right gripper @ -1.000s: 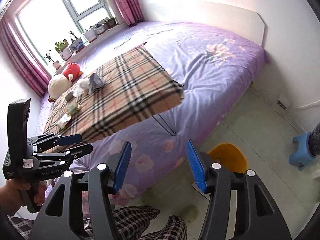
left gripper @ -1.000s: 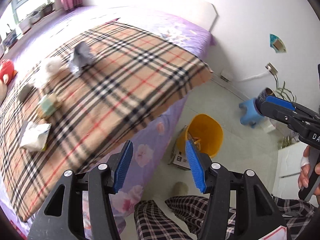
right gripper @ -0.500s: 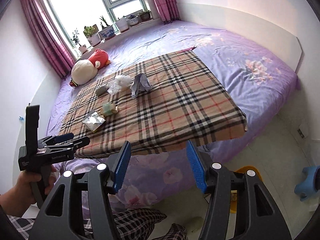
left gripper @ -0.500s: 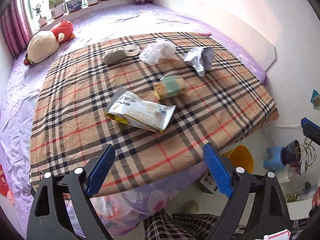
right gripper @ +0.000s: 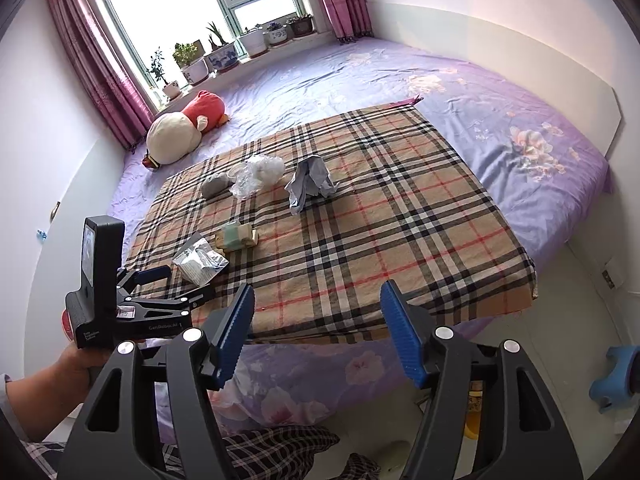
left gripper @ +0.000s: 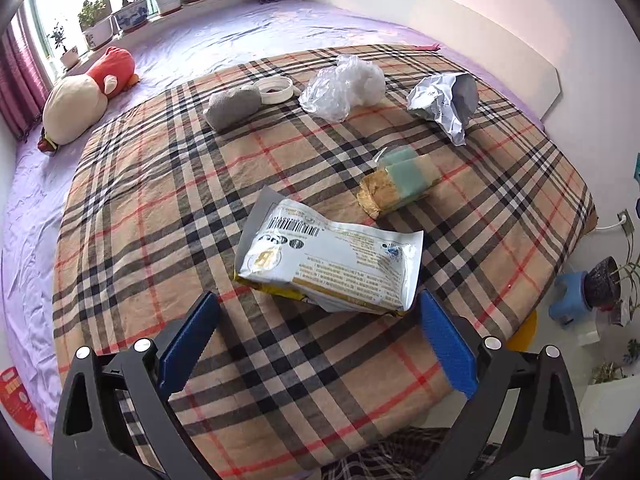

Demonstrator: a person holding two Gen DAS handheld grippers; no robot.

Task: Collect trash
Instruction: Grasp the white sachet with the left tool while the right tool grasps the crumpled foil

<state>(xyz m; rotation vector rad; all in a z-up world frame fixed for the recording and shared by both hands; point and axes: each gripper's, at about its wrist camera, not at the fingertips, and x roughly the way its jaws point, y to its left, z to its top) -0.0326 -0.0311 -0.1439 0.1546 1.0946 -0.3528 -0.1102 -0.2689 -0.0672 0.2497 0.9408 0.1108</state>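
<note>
Blue-padded left gripper has just opened wide, empty, near the wrapper; right gripper has been opening, empty too.

flattened snack wrapper, crumpled bags, plaid blanket

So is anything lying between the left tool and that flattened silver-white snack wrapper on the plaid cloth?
Nothing visible: the left tool hangs open just short of the flattened silver-white snack wrapper, only bare plaid cloth between them.
</note>
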